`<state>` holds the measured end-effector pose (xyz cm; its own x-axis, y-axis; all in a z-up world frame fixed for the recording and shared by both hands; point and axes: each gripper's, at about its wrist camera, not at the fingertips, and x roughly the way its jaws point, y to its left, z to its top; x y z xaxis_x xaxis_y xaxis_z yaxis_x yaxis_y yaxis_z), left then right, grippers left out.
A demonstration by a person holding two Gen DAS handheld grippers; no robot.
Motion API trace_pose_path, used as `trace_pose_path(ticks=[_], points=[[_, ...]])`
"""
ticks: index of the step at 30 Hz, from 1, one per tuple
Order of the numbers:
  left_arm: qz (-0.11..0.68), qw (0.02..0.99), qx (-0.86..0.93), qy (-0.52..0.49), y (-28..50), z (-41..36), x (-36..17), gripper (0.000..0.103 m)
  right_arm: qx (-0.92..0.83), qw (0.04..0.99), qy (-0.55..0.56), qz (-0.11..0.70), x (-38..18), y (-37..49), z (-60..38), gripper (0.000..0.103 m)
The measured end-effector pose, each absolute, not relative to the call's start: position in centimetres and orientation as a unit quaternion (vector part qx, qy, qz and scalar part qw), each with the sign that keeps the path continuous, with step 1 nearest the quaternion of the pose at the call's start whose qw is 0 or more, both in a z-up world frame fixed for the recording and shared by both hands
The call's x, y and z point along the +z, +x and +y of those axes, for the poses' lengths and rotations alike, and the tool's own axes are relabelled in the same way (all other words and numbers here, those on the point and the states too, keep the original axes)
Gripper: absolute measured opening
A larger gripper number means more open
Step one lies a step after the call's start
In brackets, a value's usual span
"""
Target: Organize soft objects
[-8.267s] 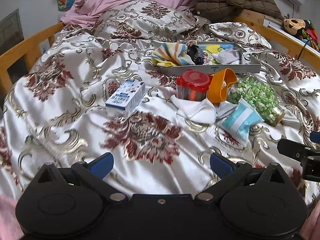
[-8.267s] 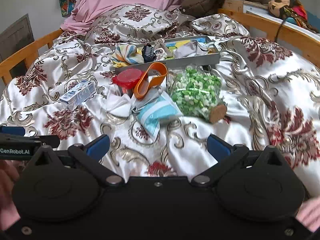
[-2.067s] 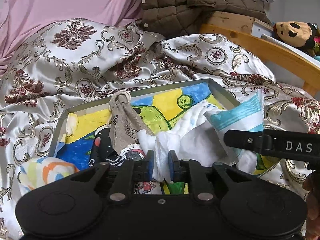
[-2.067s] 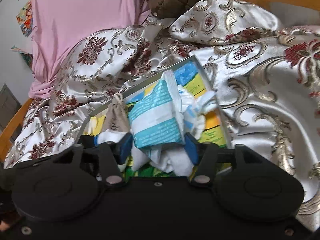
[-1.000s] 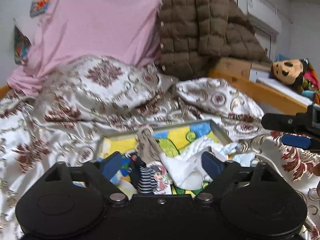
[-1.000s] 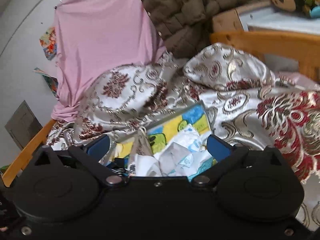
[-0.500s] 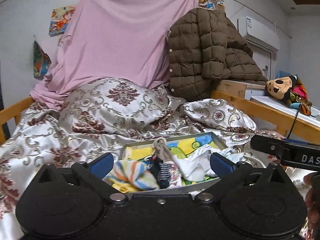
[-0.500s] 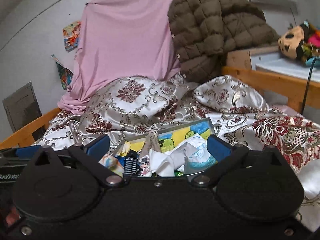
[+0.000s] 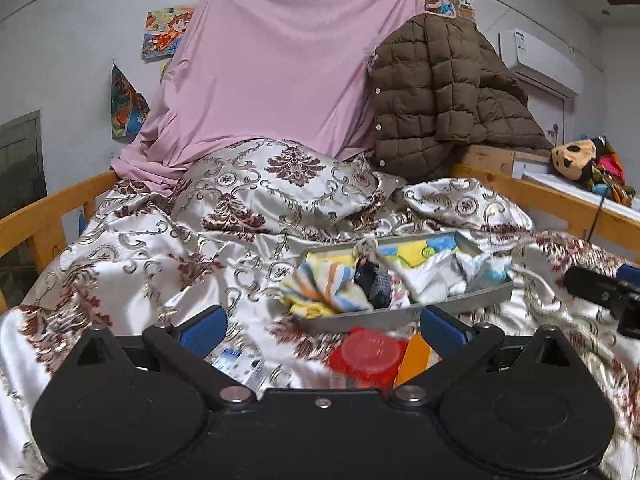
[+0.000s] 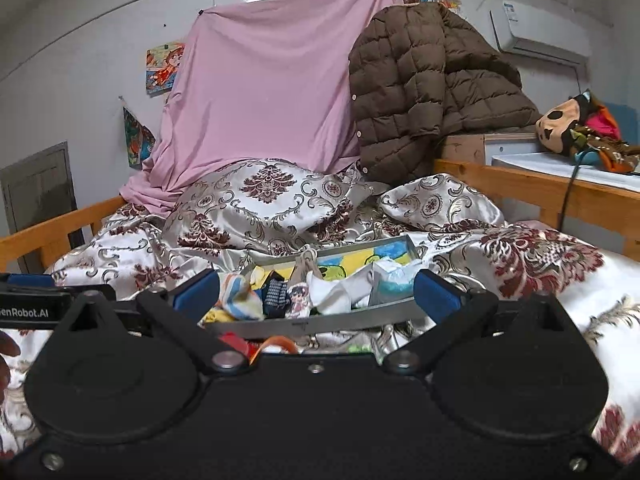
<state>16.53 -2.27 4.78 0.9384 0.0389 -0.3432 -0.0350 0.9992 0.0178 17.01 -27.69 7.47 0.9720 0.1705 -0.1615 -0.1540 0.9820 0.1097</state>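
A grey tray [image 9: 400,315] with a colourful picture bottom lies on the bed. In it are a striped cloth [image 9: 324,285], a dark sock [image 9: 372,280], a white cloth [image 9: 430,276] and a blue-and-white packet [image 9: 493,269]. My left gripper [image 9: 320,326] hovers short of the tray, open wide, with nothing between its blue pads. In the right wrist view the same tray [image 10: 320,322] holds the striped cloth [image 10: 240,297], white cloth [image 10: 336,292] and packet [image 10: 392,280]. My right gripper [image 10: 316,294] is open and empty in front of it.
A red-lidded jar [image 9: 370,354], an orange band [image 9: 416,356] and a blue-and-white box [image 9: 240,365] lie on the bedspread before the tray. Wooden rails [image 9: 40,220] flank the bed. A brown jacket [image 9: 440,100], a pink sheet [image 9: 272,72] and a plush toy [image 10: 568,124] are behind.
Both grippers have drawn back from the tray, which now looks smaller and farther. The white cloth and packet they held earlier lie in the tray. The jar and box have come into view.
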Motion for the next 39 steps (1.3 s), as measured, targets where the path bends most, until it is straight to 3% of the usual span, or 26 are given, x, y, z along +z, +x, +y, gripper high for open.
trace_pose_path(ticks=[23, 39], points=[[0.296, 0.954, 0.016, 0.037, 10.3, -0.9, -0.4, 0.102, 0.051, 0.977, 0.016, 0.209, 3.9, 9.2, -24.1, 0.102], [0.345, 0.937, 0.036, 0.051, 9.8, -0.6, -1.7, 0.102, 0.059, 0.959, -0.016, 0.278, 2.6, 9.8, -23.0, 0.102]])
